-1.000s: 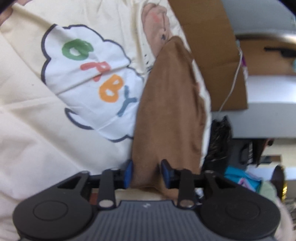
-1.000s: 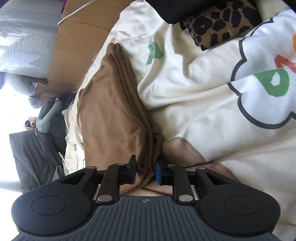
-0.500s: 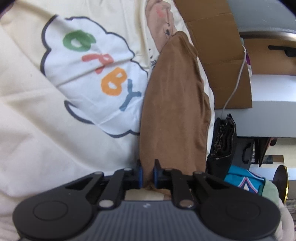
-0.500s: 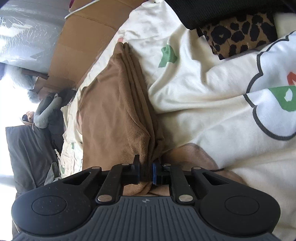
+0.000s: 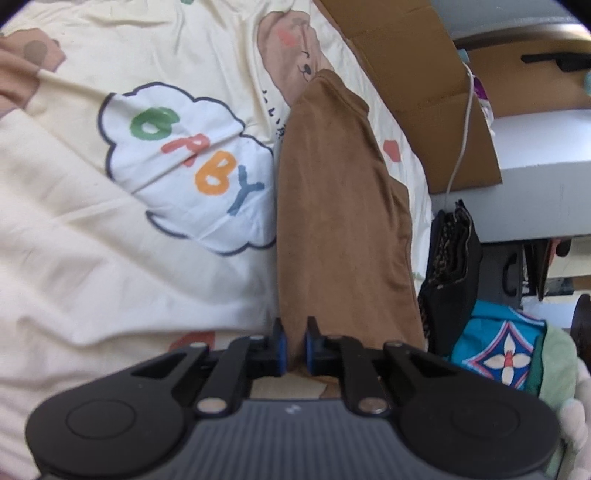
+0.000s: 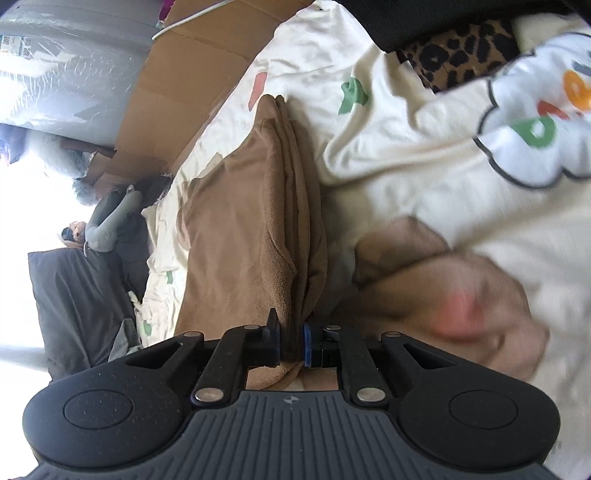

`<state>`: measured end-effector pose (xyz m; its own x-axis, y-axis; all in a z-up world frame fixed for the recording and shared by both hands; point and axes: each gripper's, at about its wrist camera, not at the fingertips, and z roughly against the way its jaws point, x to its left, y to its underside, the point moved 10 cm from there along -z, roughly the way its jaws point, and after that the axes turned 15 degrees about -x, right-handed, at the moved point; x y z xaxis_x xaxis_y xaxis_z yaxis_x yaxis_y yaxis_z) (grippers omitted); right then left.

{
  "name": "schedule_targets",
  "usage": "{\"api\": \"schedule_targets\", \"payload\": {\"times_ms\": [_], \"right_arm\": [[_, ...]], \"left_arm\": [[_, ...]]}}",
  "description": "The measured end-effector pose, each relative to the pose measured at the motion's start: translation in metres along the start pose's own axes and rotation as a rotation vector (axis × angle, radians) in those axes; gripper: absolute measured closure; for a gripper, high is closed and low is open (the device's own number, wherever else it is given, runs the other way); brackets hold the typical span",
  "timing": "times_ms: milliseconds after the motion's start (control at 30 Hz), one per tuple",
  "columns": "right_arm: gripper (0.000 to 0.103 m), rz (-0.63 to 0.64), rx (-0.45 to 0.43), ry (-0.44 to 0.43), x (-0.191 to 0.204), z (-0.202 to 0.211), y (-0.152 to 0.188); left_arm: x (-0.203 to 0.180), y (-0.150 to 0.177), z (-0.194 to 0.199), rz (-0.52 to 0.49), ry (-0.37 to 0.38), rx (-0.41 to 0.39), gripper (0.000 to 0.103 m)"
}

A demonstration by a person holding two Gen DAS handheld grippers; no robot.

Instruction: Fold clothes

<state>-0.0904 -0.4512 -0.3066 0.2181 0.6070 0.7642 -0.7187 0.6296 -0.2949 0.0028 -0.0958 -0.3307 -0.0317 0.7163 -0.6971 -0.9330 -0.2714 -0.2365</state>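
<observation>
left claw (image 5: 294,345) pinching brown garment (image 5: 343,206) | right claw (image 6: 290,341) pinching it | gripped edges hidden

The bear print (image 6: 454,291) on the cream bedcover (image 6: 424,192) is blurred. The leopard-print cloth (image 6: 461,51) is partly hidden under black fabric (image 6: 413,18).

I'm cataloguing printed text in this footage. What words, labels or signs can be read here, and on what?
"BABY": coloured letters in a white cloud shape printed on the cream bedsheet; only partly in the right wrist view.
Small dark marks beside the brown garment, on the sheet: too small to read.
Nothing else legible.
</observation>
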Motion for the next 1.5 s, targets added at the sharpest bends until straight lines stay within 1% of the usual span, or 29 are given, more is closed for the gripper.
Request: {"api": "schedule_targets", "payload": {"times_ms": [233,367,500,533,567,633,667,700,733,767,833,900,1000,1100,1167,1267,1333,1500], "right_arm": [[0.093,-0.023,0.022,0.013,-0.005,0.031,0.029],[0.093,-0.019,0.043,0.038,-0.014,0.034,0.044],[0.093,-0.018,0.060,0.063,-0.024,0.032,0.055],[0.091,-0.022,0.057,0.071,-0.027,0.031,0.056],[0.088,-0.026,0.056,0.086,-0.031,0.030,0.058],[0.087,-0.033,0.056,0.127,-0.042,0.028,0.060],[0.079,-0.033,0.059,0.144,-0.046,0.028,0.061],[0.070,-0.029,0.058,0.158,-0.049,0.029,0.061],[0.053,-0.021,0.050,0.168,-0.051,0.031,0.059],[0.050,-0.010,0.039,0.170,-0.051,0.034,0.056],[0.050,0.010,0.016,0.167,-0.049,0.039,0.048],[0.049,0.044,-0.008,0.174,-0.045,0.042,0.038],[0.049,0.102,-0.045,0.186,-0.038,0.046,0.021],[0.049,0.161,-0.069,0.202,-0.028,0.043,0.004],[0.046,0.195,-0.083,0.211,-0.022,0.039,-0.007],[0.045,0.242,-0.102,0.199,-0.012,0.032,-0.021],[0.045,0.295,-0.115,0.196,-0.003,0.025,-0.029],[0.045,0.387,-0.148,0.162,0.020,0.000,-0.047]], "left_arm": [[0.008,0.030,0.025,-0.003,-0.049,0.030,0.093],[0.016,0.047,0.034,-0.008,-0.069,0.046,0.093],[0.026,0.053,0.032,-0.010,-0.096,0.058,0.093],[0.030,0.053,0.031,-0.009,-0.103,0.060,0.093],[0.033,0.054,0.028,-0.014,-0.111,0.066,0.093],[0.039,0.057,0.023,-0.032,-0.126,0.083,0.090],[0.043,0.059,0.020,-0.042,-0.144,0.097,0.088],[0.049,0.062,0.017,-0.041,-0.177,0.114,0.083],[0.053,0.062,0.018,-0.033,-0.201,0.116,0.077],[0.057,0.062,0.018,-0.025,-0.223,0.118,0.073],[0.059,0.057,0.022,-0.006,-0.219,0.095,0.058],[0.056,0.048,0.026,-0.002,-0.214,0.065,0.050],[0.047,0.032,0.028,0.000,-0.204,0.028,0.049],[0.038,0.017,0.029,-0.022,-0.201,0.002,0.047],[0.033,0.008,0.027,-0.043,-0.207,-0.008,0.046],[0.028,-0.007,0.025,-0.068,-0.217,-0.023,0.045],[0.024,-0.017,0.021,-0.081,-0.218,-0.032,0.044],[0.011,-0.046,0.006,-0.134,-0.225,-0.053,0.042]]}}
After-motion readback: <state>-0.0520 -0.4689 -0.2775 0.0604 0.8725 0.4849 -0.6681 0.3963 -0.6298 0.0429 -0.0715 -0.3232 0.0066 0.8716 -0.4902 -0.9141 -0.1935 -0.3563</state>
